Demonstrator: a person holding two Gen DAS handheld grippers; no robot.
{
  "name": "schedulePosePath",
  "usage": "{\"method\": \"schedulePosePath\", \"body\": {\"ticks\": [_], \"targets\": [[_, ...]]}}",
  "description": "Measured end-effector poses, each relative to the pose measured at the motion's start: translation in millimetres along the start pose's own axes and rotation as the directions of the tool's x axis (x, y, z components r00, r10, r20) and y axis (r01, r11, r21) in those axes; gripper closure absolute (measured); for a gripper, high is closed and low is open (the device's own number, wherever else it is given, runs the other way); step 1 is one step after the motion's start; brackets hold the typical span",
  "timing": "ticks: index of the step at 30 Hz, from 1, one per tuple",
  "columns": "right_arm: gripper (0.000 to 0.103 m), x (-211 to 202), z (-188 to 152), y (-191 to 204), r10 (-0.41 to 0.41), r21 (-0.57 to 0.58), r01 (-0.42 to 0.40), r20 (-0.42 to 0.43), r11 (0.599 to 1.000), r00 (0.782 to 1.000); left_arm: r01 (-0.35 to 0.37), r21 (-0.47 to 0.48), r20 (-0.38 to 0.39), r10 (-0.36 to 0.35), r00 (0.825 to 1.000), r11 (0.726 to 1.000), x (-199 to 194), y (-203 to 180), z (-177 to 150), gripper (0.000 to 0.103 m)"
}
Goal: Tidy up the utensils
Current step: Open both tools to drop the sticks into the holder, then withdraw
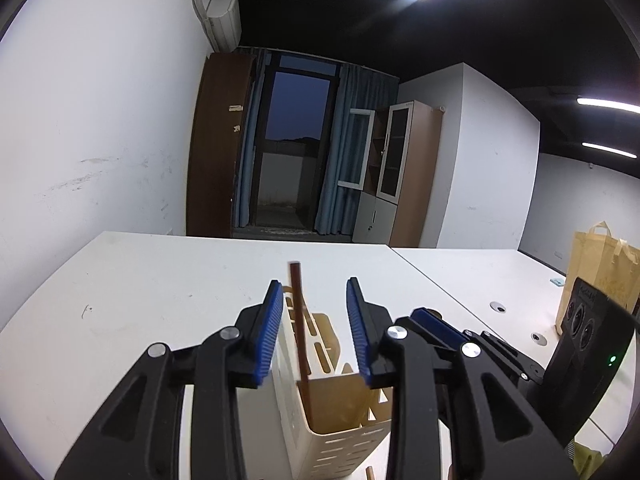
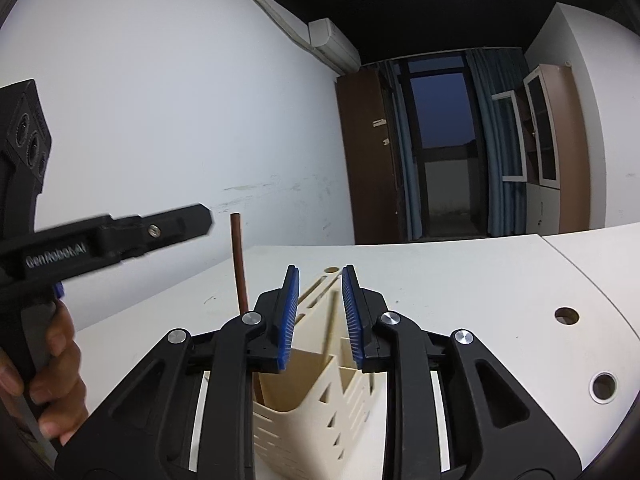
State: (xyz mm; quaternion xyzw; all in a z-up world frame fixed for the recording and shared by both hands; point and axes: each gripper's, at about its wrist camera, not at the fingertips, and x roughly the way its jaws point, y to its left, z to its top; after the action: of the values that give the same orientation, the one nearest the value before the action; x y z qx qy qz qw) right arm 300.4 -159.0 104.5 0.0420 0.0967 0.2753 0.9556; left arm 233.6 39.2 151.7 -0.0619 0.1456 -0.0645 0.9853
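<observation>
Left gripper (image 1: 316,320): jaws spread, blue pads either side of the brown chopstick (image 1: 299,320) without touching it; nothing pinched.
Right gripper (image 2: 320,312): jaws parted a little, nothing between the pads; poised over the cream utensil caddy (image 2: 320,412).
Chopstick position: standing nearly upright in the caddy's large front compartment, lower end hidden inside, top end well above the rim.
Caddy position: on the white table (image 1: 140,280), directly under both grippers.
Risk, snag: left pads close beside the stick; pulling back off-line could probably catch it and lever it out or tip it over.
Risk, caddy: light slotted plastic, likely to slide or topple if bumped by either gripper.
Risk, collision: both grippers crowded over the same caddy; crossing paths could knock them together.
Left wrist view only: stick framed between the left pads; paper bag (image 1: 600,268) at far right of the table; another stick end (image 1: 371,473) by the caddy's base.
Right wrist view only: left gripper's side profile, held in a hand (image 2: 52,364); slotted rear section of the caddy; cable holes in the tabletop.
</observation>
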Motion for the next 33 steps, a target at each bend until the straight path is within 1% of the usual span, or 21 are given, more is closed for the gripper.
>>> {"method": "schedulePosePath", "body": {"ticks": [4, 7, 11, 14, 16, 20, 22, 24, 25, 30, 33], "targets": [[0.081, -2, -2, -2, -0.012, 0.002, 0.012, -0.012, 1.0, 1.0, -0.001, 0.001, 0.008, 0.001, 1.0, 1.0, -7, 0, 2, 0.071], [0.078, -5, -3, -5, -0.021, 0.004, 0.021, -0.02, 1.0, 1.0, -0.007, 0.001, 0.003, 0.007, 1.0, 1.0, -12, 1, 1, 0.071], [0.072, -15, -1, -5, -0.028, 0.006, 0.029, -0.025, 1.0, 0.999, -0.018, 0.007, -0.024, 0.019, 1.0, 1.0, -19, -3, -1, 0.071], [0.07, -22, 0, -7, -0.035, 0.005, 0.035, -0.036, 0.999, 0.999, -0.028, 0.022, -0.03, 0.029, 0.999, 0.999, -26, -6, -3, 0.064], [0.066, -27, -1, -6, -0.042, 0.002, 0.042, -0.045, 0.999, 0.998, -0.036, 0.028, -0.039, 0.037, 0.999, 0.999, -30, -7, -6, 0.064], [0.065, -37, 0, -4, -0.057, -0.002, 0.057, -0.055, 0.998, 0.997, -0.062, 0.047, -0.089, 0.066, 0.994, 0.997, -35, -10, -13, 0.064], [0.062, -42, -1, -3, -0.058, 0.001, 0.059, -0.082, 0.998, 0.995, -0.074, 0.039, -0.108, 0.078, 0.991, 0.997, -37, -7, -14, 0.063], [0.059, -44, -3, -1, -0.055, 0.003, 0.056, -0.119, 0.998, 0.991, -0.082, 0.032, -0.131, 0.086, 0.988, 0.996, -39, -4, -17, 0.056], [0.059, -45, -5, 1, -0.057, 0.002, 0.057, -0.135, 0.998, 0.989, -0.089, 0.029, -0.145, 0.092, 0.985, 0.996, -39, -2, -20, 0.056], [0.056, -44, -20, -1, -0.074, 0.011, 0.078, -0.221, 0.997, 0.973, -0.116, 0.013, -0.198, 0.116, 0.973, 0.993, -38, 6, -39, 0.055], [0.055, -43, -29, 1, -0.097, -0.006, 0.099, -0.266, 0.995, 0.959, -0.131, 0.006, -0.245, 0.128, 0.961, 0.991, -33, 12, -50, 0.055]]}}
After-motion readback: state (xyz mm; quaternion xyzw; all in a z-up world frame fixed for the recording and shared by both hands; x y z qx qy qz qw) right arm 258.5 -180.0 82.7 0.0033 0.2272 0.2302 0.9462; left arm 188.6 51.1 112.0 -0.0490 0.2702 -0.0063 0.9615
